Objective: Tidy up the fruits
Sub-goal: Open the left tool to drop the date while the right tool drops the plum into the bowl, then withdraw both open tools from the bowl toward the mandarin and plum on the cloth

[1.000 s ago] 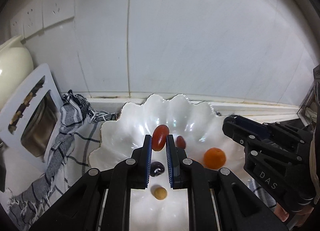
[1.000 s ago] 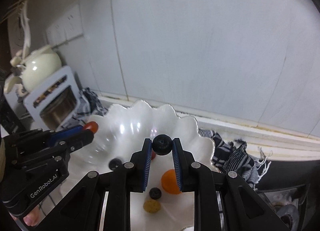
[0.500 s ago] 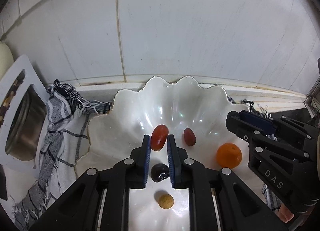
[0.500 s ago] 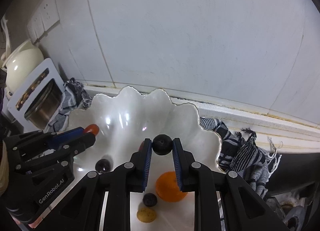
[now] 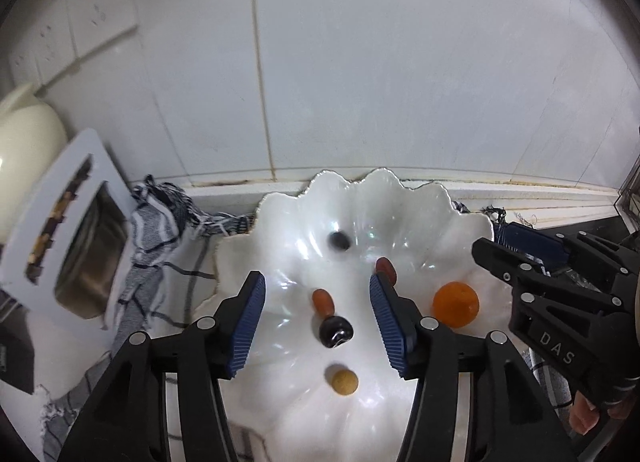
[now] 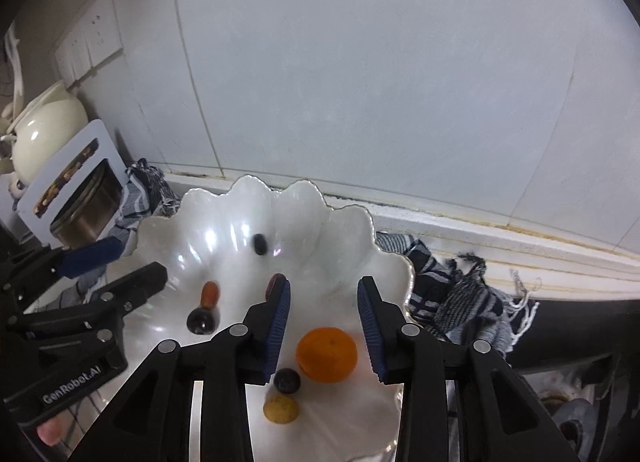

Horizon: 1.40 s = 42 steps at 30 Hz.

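A white scalloped bowl (image 5: 280,213) (image 6: 352,229) holds several fruits. My left gripper (image 5: 316,326) is open above it, over a red oblong fruit (image 5: 323,301) and a dark grape (image 5: 335,332). A second red fruit (image 5: 386,269), an orange (image 5: 455,304), a yellow berry (image 5: 344,382) and a blurred dark berry (image 5: 339,241) lie in the bowl. My right gripper (image 6: 323,326) is open and empty above the orange (image 6: 326,354); a dark berry (image 6: 287,380), the yellow berry (image 6: 281,410) and the blurred berry (image 6: 260,244) show there.
A striped cloth (image 5: 160,229) (image 6: 460,302) lies under the bowl. A white box with a metal tin (image 5: 68,246) and a cream teapot (image 6: 44,137) stand at the left. A tiled wall rises right behind the bowl.
Both grippers have opened. The left let go of the red fruit and the right let go of the dark berry; both now lie in the bowl, the berry blurred in motion.
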{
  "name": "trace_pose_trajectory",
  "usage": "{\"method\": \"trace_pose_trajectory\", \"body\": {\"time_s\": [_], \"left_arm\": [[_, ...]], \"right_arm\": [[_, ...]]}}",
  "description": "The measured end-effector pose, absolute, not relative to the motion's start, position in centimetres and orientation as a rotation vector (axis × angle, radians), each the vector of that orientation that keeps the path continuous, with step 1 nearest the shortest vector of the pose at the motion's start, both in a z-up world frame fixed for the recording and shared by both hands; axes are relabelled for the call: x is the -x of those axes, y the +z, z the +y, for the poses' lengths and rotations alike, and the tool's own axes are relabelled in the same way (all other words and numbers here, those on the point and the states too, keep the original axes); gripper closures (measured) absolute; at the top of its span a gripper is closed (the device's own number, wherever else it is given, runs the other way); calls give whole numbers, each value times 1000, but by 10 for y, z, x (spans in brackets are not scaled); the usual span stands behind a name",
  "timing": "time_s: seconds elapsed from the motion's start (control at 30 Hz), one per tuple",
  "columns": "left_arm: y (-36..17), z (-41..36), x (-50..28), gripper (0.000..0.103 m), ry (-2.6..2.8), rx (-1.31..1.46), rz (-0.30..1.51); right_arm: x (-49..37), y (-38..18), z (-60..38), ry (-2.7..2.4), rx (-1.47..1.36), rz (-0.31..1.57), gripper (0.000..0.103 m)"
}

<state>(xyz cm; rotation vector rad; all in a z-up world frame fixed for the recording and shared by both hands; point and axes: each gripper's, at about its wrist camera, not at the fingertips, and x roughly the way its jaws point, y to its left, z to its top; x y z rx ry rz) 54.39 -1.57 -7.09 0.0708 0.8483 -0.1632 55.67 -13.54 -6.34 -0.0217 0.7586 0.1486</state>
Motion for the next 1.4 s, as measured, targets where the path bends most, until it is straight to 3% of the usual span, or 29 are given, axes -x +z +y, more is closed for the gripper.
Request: {"method": "trace_pose_trajectory", "body": {"time_s": [0.37, 0.47, 1.4], "left_arm": [[-27, -1, -481, 37, -124, -117, 706], [-17, 2, -464, 34, -132, -128, 678], [-5, 24, -336, 31, -179, -183, 574]], "right_arm": [[-495, -31, -133, 170, 58, 643, 66], [-477, -24, -132, 175, 55, 616, 60], [-343, -15, -112, 215, 51, 492, 60]]}}
